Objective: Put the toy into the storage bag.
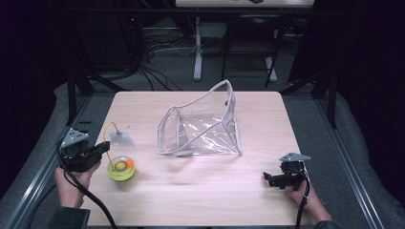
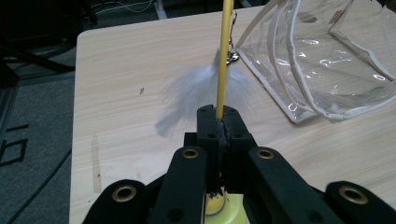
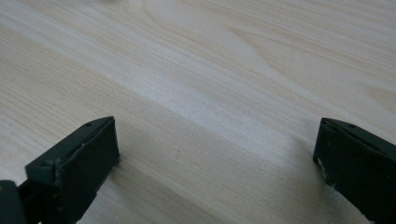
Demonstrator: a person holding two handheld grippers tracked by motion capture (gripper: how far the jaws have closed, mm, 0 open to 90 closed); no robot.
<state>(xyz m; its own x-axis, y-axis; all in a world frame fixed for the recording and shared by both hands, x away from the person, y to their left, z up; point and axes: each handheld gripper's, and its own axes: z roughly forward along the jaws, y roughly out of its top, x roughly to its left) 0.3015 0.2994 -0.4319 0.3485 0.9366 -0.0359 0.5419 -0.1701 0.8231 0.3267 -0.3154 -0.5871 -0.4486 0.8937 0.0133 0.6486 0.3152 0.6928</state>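
Left gripper [image 2: 219, 122]: black jaws pressed together, pinching a thin yellow wand [image 2: 223, 56] near its lower end. The wand is a smooth, slim rod that runs up from the jaws; in the high view it arcs over. A small metal clip [image 2: 232, 57] hangs from it with a soft, fluffy grey-white feather tuft [image 2: 196, 91], blurred at the edges. The wand's base sits in a round lime-yellow toy dish [image 1: 121, 168] at the table's left, just beside the gripper, with a yellow ball and an orange ball inside.

Right gripper [image 3: 215, 158]: jaws spread wide, nothing between them, low over bare tabletop near the right front corner.

Table [image 1: 200, 200]: pale wood-grain laminate with rounded corners.

Clear plastic pouch [image 1: 203, 126]: at mid-table, glossy transparent vinyl with white piped edging, mouth gaping, one end standing up. It is well apart from both grippers.

No readable writing or labels on any item.
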